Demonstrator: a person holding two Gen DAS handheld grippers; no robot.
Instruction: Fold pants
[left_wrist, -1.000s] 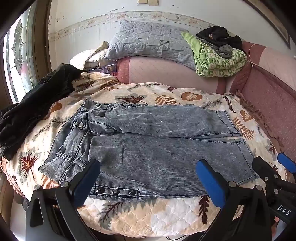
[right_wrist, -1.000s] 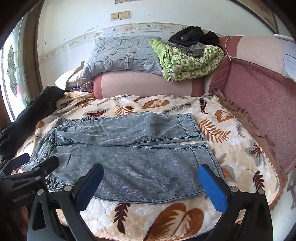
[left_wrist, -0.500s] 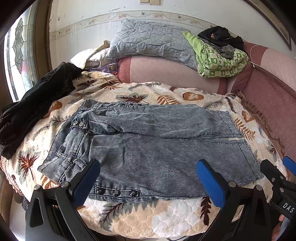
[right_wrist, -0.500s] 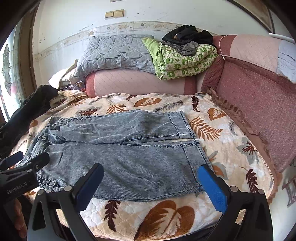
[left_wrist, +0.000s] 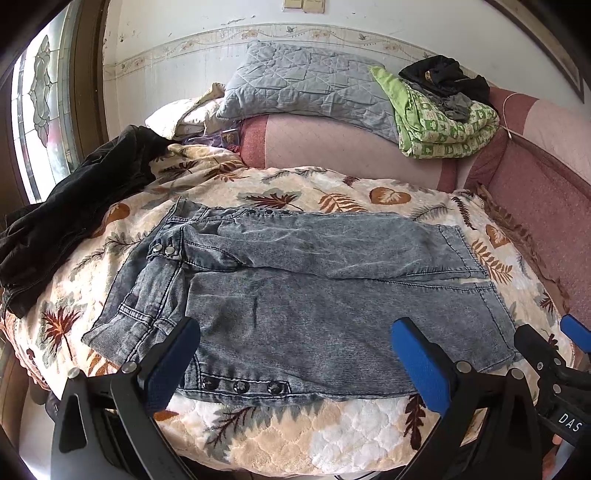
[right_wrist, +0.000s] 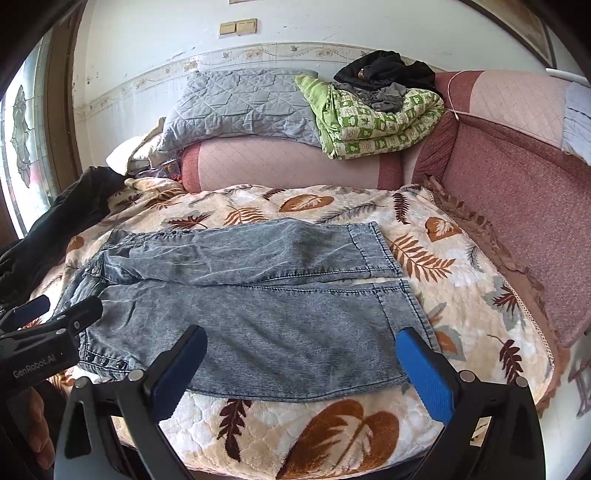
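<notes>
Left wrist view: grey acid-washed denim pants (left_wrist: 295, 295) are spread flat on the leaf-patterned quilted bed (left_wrist: 295, 435). Both the left hand-held gripper (left_wrist: 295, 365) and the right hand-held gripper (right_wrist: 301, 369) are held open, empty; near waistband and hem corners should be pinched together.

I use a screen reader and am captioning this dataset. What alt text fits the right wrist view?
Grey denim pants lie flat, unfolded, on a leaf-print bedspread, waistband left, leg hems right. The open right gripper hovers at the near edge, the left gripper at far left. Folded quilts are stacked behind.
</notes>
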